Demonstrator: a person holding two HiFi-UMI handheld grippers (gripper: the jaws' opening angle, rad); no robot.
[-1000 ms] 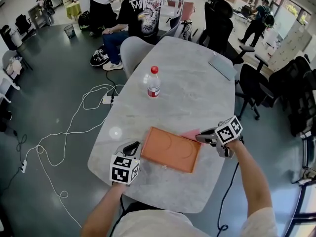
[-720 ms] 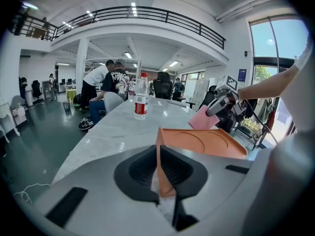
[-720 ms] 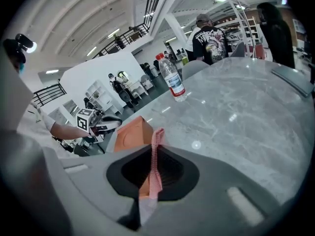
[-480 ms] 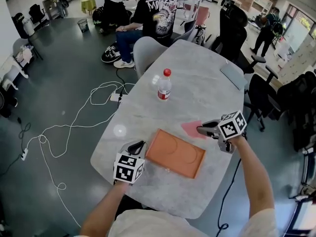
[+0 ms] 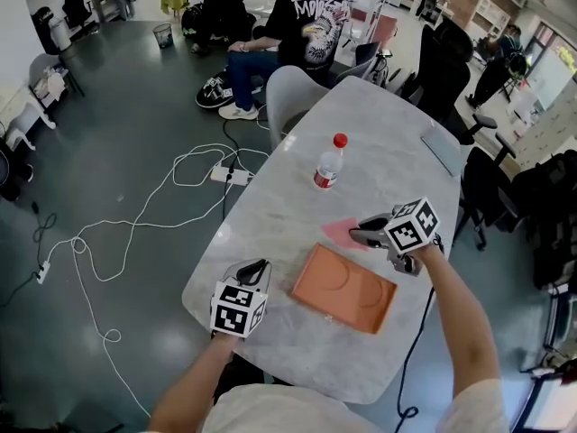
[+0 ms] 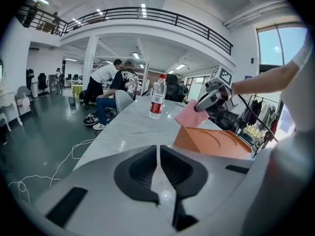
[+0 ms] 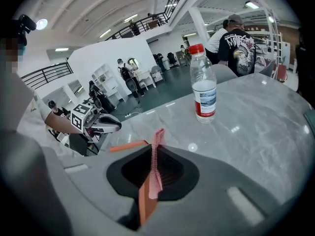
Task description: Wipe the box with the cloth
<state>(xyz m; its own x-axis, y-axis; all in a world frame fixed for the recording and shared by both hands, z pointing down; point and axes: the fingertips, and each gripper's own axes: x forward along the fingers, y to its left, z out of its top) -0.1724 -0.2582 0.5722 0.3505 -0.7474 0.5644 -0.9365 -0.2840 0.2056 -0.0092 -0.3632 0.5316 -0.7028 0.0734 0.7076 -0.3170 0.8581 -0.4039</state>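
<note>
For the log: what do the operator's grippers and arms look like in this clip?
Both the left gripper and right gripper have grey shells with black ridged jaw pads, and each carries a white cube printed with black square markers. A dark cable hangs from the right one. The person wears a light short-sleeved top, forearms bare.

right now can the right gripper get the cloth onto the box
Probably yes. The right gripper, shut on the cloth, hangs just past the box's far edge with nothing between them, and the left gripper sits off to the box's left, apart from it.
</note>
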